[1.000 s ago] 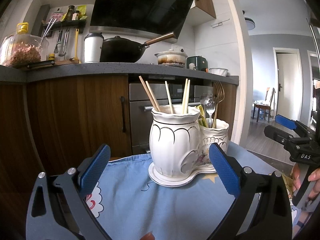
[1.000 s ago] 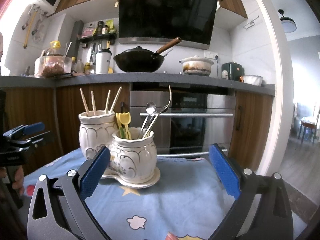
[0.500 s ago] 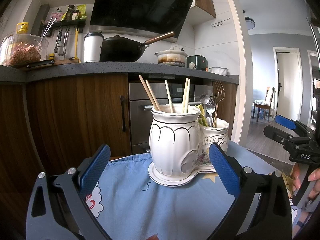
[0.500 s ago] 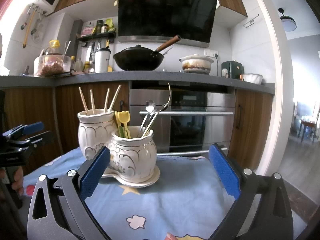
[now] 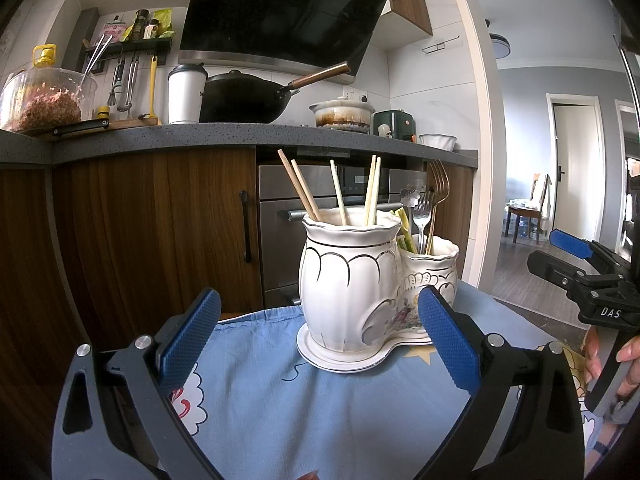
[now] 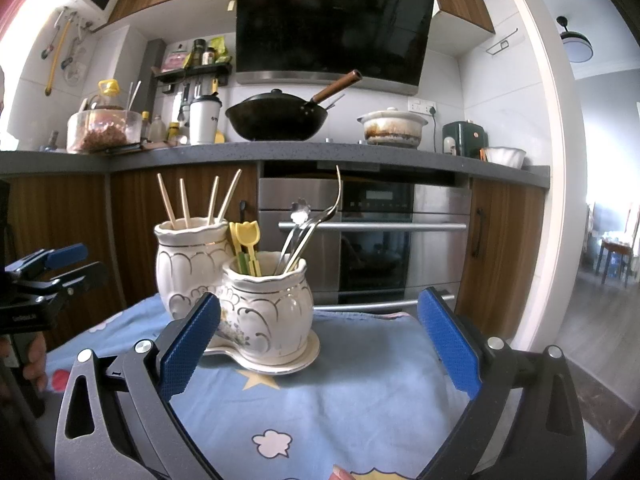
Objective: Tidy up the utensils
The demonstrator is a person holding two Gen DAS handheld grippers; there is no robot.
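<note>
A white ceramic double holder stands on a blue patterned cloth (image 5: pixel 280 408). Its taller jar (image 5: pixel 348 280) holds several chopsticks (image 5: pixel 338 194). The shorter jar (image 6: pixel 268 304) holds metal forks and a spoon (image 6: pixel 308 224) plus yellow and green plastic utensils (image 6: pixel 246 248). My left gripper (image 5: pixel 318 338) is open and empty, just in front of the tall jar. My right gripper (image 6: pixel 318 338) is open and empty too, near the short jar. The right gripper (image 5: pixel 576 264) shows at the left wrist view's right edge, a hand on it.
Behind the table runs a wooden cabinet front (image 5: pixel 152 232) with a steel oven (image 6: pixel 372 240). The grey counter (image 6: pixel 280 152) carries a black wok (image 6: pixel 280 120), a white pot, a tumbler and a food container. A doorway (image 5: pixel 568 184) opens at right.
Both views have crept slightly; the holder sits a little lower and nearer in the right wrist view. Both grippers stay open and empty.
</note>
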